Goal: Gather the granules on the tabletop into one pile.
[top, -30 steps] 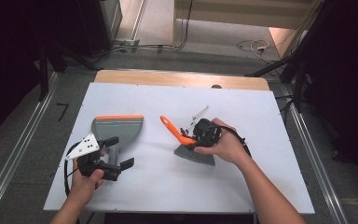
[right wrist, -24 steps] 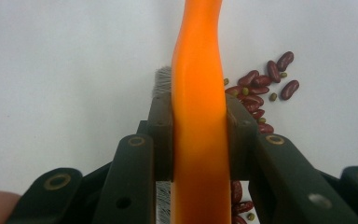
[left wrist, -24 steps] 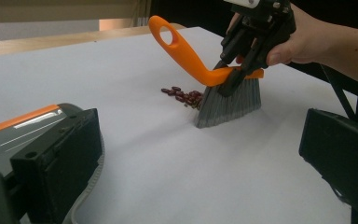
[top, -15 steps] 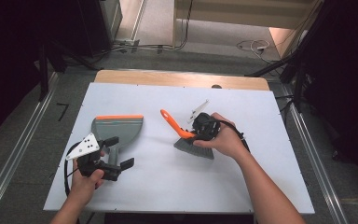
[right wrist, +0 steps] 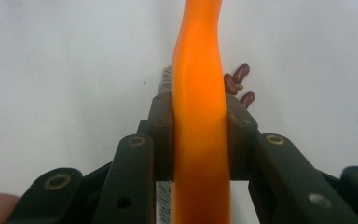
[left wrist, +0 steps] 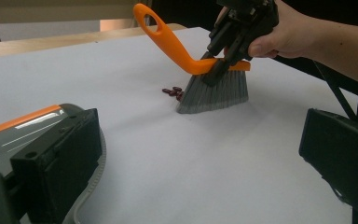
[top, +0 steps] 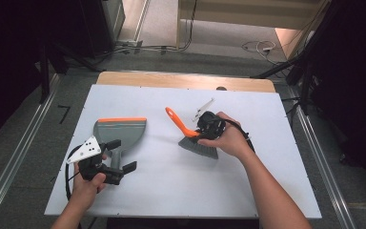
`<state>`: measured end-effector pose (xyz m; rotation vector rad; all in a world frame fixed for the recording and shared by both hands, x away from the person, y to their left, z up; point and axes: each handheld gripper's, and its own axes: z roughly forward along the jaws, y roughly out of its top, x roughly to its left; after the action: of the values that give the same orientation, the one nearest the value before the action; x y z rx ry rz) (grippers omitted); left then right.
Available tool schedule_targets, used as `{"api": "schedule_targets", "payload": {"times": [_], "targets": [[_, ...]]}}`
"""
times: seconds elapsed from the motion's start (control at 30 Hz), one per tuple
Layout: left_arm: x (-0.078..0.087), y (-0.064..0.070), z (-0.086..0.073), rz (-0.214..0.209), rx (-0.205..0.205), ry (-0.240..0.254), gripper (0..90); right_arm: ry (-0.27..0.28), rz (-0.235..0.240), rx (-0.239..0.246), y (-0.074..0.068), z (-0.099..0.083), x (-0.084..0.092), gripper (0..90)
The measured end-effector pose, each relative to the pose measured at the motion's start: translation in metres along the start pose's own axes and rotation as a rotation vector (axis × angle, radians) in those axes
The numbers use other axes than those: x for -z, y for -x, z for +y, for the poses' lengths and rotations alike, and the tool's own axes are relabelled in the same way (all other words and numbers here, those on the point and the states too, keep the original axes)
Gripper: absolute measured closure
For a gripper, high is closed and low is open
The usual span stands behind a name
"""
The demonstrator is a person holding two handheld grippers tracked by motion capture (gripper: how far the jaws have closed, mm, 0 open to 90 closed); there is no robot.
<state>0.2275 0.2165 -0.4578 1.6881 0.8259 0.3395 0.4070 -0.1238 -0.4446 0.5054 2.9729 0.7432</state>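
Orange-handled brush [top: 190,135] clamped in right gripper [top: 205,128], bristles down beside red beans [left wrist: 173,91] mid-table. Left gripper [top: 119,155] jaws apart, straddling dustpan [top: 120,131] handle. Best: short low strokes toward pan, lip flat.

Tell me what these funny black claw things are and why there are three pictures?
They are grabbing tools. A person holds one in each hand and squeezes it to pinch things. One picture comes from a camera up high, looking down at the white table. The other two come from small cameras riding on the tools, so you see along their black jaws.

The right gripper is pinching the orange handle of a little brush, whose grey bristles touch the table. Beside the bristles lie a few dark red beans. The left gripper is open, with the grey handle of a dustpan between its jaws. The dustpan lies flat on the table, away from the brush.
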Motion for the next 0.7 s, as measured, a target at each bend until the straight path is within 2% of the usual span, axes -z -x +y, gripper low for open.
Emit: {"api": "schedule_targets", "payload": {"times": [0.47,0.57,0.63,0.67,0.7], "targets": [[0.001,0.0,0.0,0.005,0.004,0.004,0.0,0.008,0.002,-0.023,0.008,0.001,0.0,67.9],[0.001,0.0,0.0,0.004,0.004,0.006,0.0,0.012,-0.006,-0.006,0.01,0.002,-0.001,67.9],[0.002,-0.001,0.0,0.004,0.005,0.008,0.0,0.005,-0.006,-0.015,0.01,0.002,-0.001,67.9],[0.002,0.0,0.0,0.004,0.005,0.008,0.0,0.013,-0.003,-0.003,0.011,0.003,-0.001,67.9],[0.002,-0.001,0.0,0.005,0.005,0.009,0.0,0.012,-0.002,-0.015,0.011,0.003,-0.001,67.9]]}}
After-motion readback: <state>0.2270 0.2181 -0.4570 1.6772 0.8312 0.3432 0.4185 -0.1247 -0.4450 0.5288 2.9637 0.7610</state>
